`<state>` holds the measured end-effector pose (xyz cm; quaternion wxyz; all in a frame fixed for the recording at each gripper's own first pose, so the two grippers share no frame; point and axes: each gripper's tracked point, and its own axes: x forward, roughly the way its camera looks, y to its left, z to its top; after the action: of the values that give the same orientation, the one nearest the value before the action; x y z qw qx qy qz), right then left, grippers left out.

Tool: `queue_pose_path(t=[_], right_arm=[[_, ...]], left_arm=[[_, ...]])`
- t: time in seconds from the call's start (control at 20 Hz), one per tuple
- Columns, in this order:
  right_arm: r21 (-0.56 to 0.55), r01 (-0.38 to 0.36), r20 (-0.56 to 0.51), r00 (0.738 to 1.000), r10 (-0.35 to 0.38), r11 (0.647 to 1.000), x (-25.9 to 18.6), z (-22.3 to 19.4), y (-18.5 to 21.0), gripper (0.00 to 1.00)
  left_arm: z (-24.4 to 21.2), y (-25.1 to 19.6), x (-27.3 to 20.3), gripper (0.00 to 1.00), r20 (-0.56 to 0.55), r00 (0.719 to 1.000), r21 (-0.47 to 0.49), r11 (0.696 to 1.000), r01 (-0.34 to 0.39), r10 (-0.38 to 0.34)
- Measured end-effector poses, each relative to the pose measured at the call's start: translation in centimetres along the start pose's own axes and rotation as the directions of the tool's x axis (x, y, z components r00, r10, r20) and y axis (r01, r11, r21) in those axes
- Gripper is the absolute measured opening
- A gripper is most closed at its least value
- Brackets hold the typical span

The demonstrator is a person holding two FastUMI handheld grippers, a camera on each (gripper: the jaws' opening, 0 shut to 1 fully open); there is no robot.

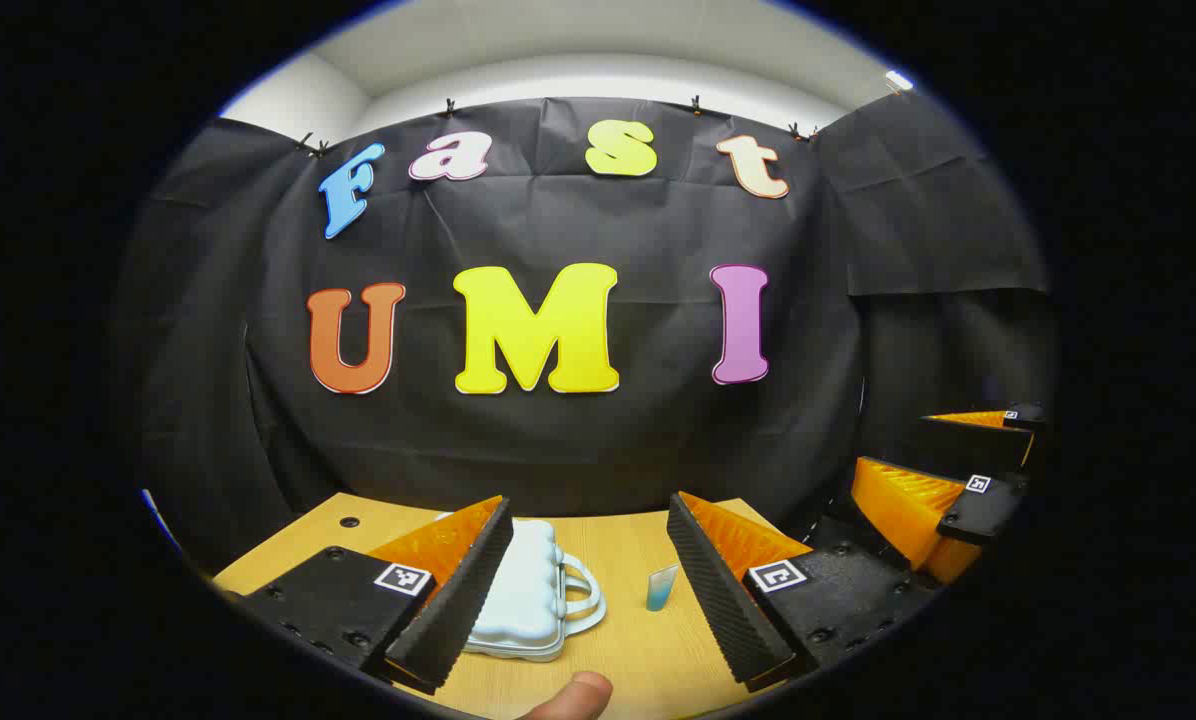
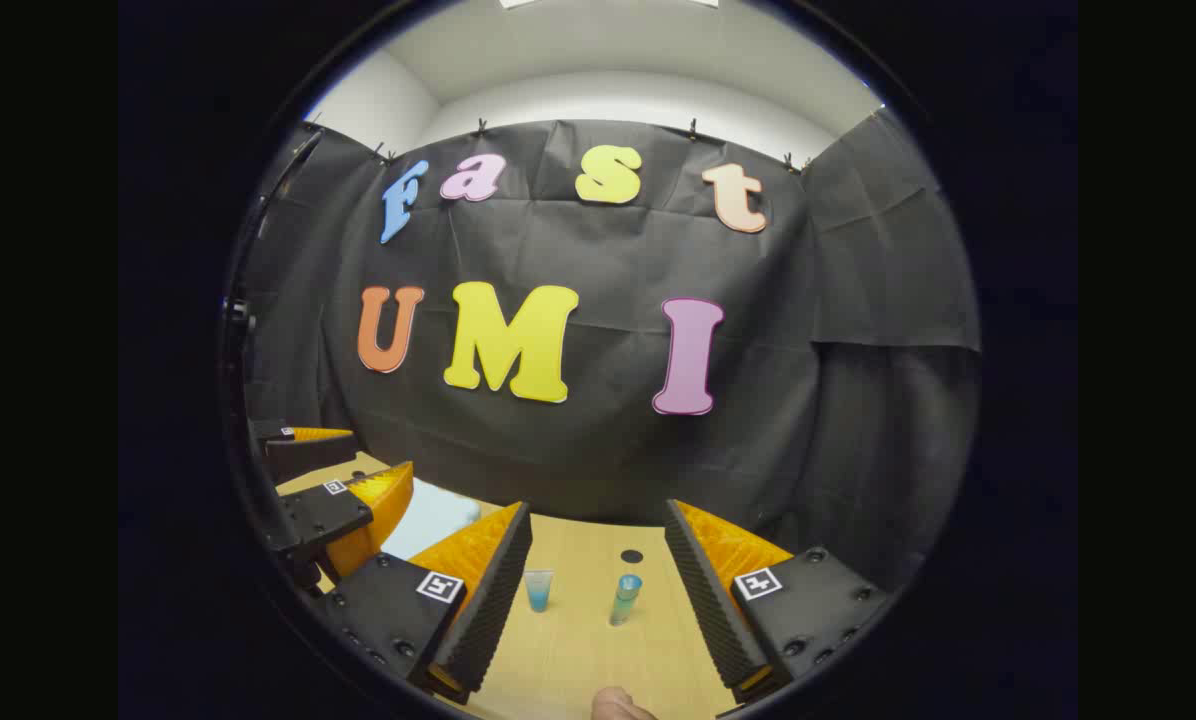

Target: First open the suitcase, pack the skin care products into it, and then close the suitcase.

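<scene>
In the left gripper view, a fingertip [image 1: 578,692] of the person shows at the bottom edge, over the wooden table [image 1: 648,650]. Above it the left gripper [image 1: 590,590] has its two fingers wide apart and holds nothing; the inner faces of the fingers are ribbed. Between these fingers the suitcase [image 1: 528,595] lies flat and closed on the table. It is a small pale-blue hard shell with rounded, bumpy ridges, and its loop handle points to the right, toward a small tube [image 1: 661,587]. This tube is translucent blue and stands a little tilted, apart from the suitcase. At the right edge of this view the right gripper [image 1: 943,470] shows, fingers also apart.

In the right gripper view, the right gripper [image 2: 598,590] is spread open with nothing in it. Between its fingers two skin care products stand on the smooth light wood: a short blue tube [image 2: 538,590] upright on the left, and a slimmer bottle [image 2: 624,600] leaning slightly, well apart from it. Behind them is a dark round hole [image 2: 632,556] in the table top. At the left, the left gripper [image 2: 343,465] is seen with the pale suitcase [image 2: 433,518] behind it.
</scene>
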<state>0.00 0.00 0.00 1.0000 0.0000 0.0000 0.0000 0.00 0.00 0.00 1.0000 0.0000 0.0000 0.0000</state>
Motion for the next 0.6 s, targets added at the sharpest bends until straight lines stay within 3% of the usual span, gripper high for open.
queue_pose_path(t=[0.6], right_arm=[[0.008, 0.019, -0.024, 1.0, -0.019, 1.0, 1.3, -0.5, -1.5, 0.8]], left_arm=[[-0.7, 0.7, 1.1, 0.99, -0.02, 0.999, -0.011, 0.999, -0.032, 0.032]])
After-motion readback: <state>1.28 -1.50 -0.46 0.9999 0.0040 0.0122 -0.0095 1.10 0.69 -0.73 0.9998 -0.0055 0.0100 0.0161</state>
